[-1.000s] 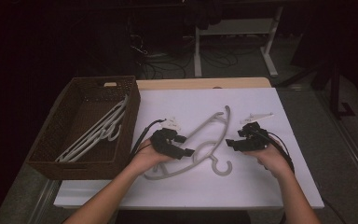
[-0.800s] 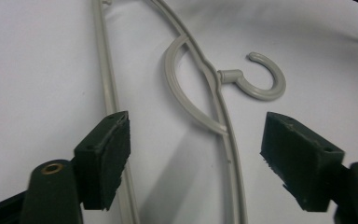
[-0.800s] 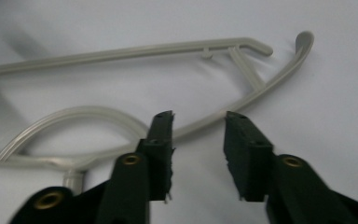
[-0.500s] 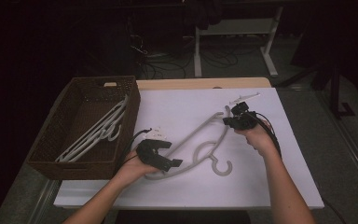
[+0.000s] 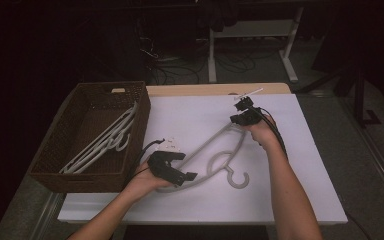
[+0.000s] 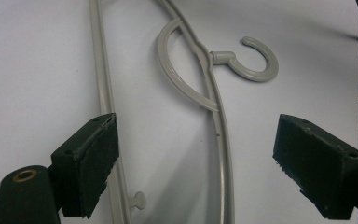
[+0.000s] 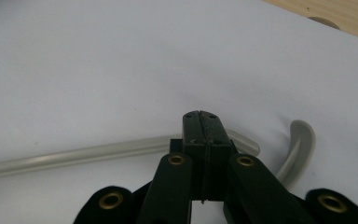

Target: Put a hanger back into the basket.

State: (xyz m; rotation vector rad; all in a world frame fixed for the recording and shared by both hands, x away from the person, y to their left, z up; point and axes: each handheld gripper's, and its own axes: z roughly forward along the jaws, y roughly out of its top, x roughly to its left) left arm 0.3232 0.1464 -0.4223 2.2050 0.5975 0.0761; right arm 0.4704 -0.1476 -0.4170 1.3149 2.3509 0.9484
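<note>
Grey plastic, one hanger flat on the white counter, and both hands have just repositioned around it. The right gripper has travelled from beside the hook up to the hanger's far end, and its jaws are now pressed together. In the right gripper view the two black jaws meet along a thin seam with nothing visible between them. The hanger's bar passes just beyond their tips, right where the shoulder curls round. Whether they nip the plastic there I cannot tell.

Over on the near side, the left gripper has slid back toward the person, and its jaws have just been opening. They now stand wide apart, low over the hanger's near end. The left gripper view shows it well: the straight bar runs up just inside one jaw, the curved shoulder bar climbs through the middle of the gap, and neither pad presses on anything.

So my read is one end each, set up for a two-handed lift. The wicker basket sits at the counter's left, other hangers already inside, and this one looks bound there once the left jaws close
</note>
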